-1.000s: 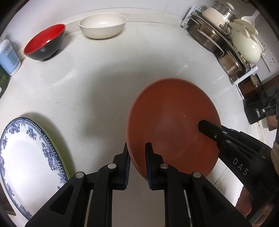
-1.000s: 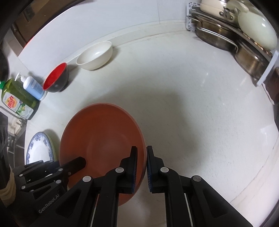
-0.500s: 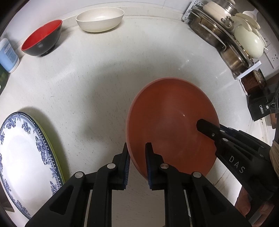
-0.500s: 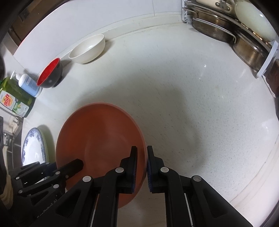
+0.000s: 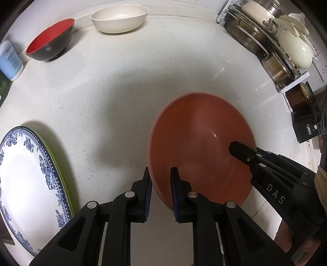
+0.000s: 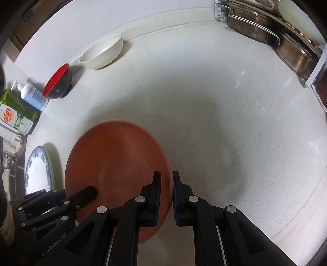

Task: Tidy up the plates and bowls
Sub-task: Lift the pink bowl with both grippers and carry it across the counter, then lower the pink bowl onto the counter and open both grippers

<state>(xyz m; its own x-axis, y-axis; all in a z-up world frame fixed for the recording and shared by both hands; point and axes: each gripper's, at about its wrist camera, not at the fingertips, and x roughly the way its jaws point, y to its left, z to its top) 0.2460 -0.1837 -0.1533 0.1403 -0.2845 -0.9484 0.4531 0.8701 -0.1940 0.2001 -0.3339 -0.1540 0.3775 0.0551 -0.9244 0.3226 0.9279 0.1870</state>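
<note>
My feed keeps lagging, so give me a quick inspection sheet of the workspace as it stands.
Surface: white speckled stone countertop, dry, no spills seen.
Job's things: large terracotta-orange bowl gripped at opposite rims; red-lined black bowl and cream bowl apart by the back wall; blue-patterned white plate on a green plate.
Clutter: blue pump bottle, green dish-soap bottle.
Grippers: left gripper and right gripper both shut on the orange bowl's rim.
Cables: nothing seen.
Surroundings: rack of steel pots at back right.
</note>
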